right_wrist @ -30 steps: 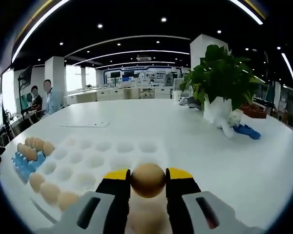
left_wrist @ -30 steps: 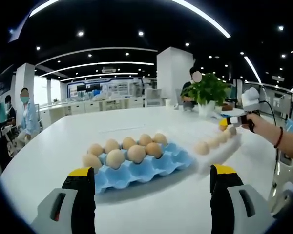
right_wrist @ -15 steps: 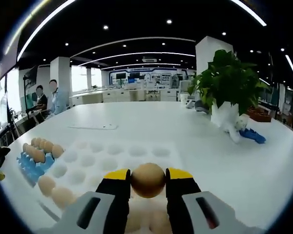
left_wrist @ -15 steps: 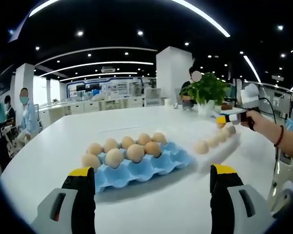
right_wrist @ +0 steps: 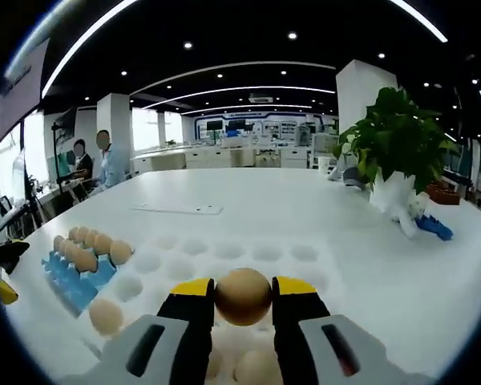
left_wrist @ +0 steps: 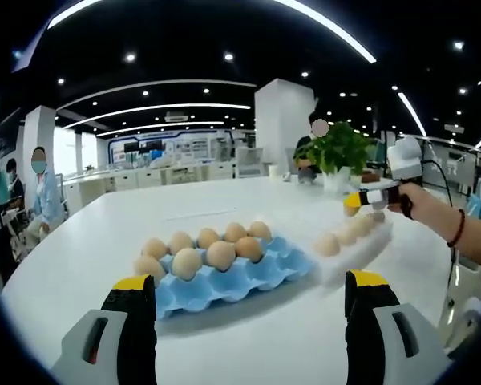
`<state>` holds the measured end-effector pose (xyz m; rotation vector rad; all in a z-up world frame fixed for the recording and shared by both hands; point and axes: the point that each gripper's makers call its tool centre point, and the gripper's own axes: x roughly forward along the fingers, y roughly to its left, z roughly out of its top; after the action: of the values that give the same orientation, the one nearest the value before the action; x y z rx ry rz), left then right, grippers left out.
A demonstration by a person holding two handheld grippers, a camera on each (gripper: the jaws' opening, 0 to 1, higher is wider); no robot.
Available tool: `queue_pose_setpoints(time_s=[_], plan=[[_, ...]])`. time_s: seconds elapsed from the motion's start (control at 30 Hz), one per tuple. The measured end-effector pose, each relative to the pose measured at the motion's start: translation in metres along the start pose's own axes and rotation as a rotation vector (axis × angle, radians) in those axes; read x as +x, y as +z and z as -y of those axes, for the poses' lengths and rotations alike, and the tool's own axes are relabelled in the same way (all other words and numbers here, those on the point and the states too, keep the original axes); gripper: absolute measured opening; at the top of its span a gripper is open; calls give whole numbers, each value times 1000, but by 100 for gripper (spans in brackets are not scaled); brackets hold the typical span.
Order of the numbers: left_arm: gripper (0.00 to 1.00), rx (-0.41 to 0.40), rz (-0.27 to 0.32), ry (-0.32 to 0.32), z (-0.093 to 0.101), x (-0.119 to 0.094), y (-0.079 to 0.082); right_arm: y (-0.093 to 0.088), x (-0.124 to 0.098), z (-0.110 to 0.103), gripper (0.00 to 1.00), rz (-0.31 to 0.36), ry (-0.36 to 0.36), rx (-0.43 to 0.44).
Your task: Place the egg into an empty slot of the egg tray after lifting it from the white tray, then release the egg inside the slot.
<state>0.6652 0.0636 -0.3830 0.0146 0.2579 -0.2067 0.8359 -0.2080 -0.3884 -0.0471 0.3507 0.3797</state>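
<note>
The right gripper (right_wrist: 243, 298) clamps a smooth tan egg (right_wrist: 243, 295) between its yellow-tipped jaws, above the white tray (right_wrist: 248, 255) and its rows of vacant dimples. Beside that tray lies the blue egg tray (left_wrist: 239, 275), whose near slots, seen from the left gripper view, are bare. The left gripper (left_wrist: 251, 298) hangs spread, grasping nothing, over open white table (left_wrist: 104, 249).
</note>
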Motion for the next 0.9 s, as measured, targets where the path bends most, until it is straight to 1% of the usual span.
queue_pose_setpoints(time_s=[0.07,0.2,0.37,0.47,0.5,0.6,0.8,0.87,0.9], plan=[[100,4,1,1,1,-1,1,0,1,-11,29,-1,18,-7],[100,3,-1,1,2,-3,1,3,5,-25,29,0,45,-14],[100,4,-12,3,0,-3,-2,6,7,-44,29,1,80,-23],[100,5,-16,5,5,-4,-3,8,10,-56,29,4,101,-31],[100,4,-19,3,10,-5,-4,8,11,-59,29,2,106,-34],[100,8,-20,6,13,-6,-3,9,13,-69,29,-1,127,-43],[100,8,-19,4,11,-6,-2,4,12,-96,29,-7,178,-68],[100,9,-20,6,11,-6,-2,4,14,-102,29,-7,191,-76],[100,9,-19,6,10,-6,-2,4,15,-109,29,-4,207,-86]])
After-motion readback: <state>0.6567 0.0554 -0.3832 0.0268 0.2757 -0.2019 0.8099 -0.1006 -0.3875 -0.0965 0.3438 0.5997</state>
